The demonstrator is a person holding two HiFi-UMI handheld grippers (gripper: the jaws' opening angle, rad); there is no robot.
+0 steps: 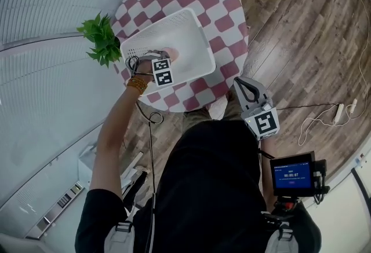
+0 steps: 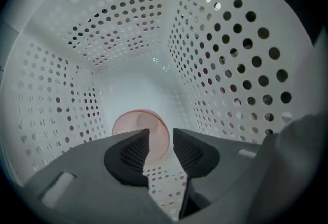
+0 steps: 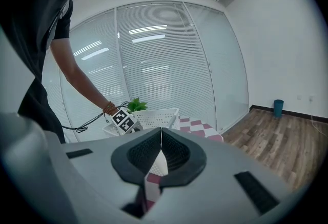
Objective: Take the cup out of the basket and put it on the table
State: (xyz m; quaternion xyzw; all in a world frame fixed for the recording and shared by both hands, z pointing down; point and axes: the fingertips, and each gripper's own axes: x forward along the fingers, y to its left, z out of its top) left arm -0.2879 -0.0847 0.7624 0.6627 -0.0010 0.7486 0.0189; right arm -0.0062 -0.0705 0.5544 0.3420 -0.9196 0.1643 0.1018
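Note:
A pink cup [image 2: 134, 124] lies on its side on the floor of the white perforated basket [image 1: 191, 29], its mouth turned toward my left gripper [image 2: 161, 138]. That gripper reaches down into the basket [image 2: 225, 59], and the cup's near rim sits between its two pads without being pressed. In the head view the left gripper [image 1: 164, 55] shows over the basket's near left part, beside a glimpse of the cup [image 1: 172, 55]. My right gripper [image 1: 244, 85] hangs off the table's near right edge, jaws together and empty [image 3: 161, 138].
The basket stands on a round table with a pink and white checked cloth [image 1: 223, 14]. A green plant [image 1: 101, 37] sits at the table's left edge against a glass wall with blinds. On the wooden floor at the right lie a power strip and cable [image 1: 338, 112].

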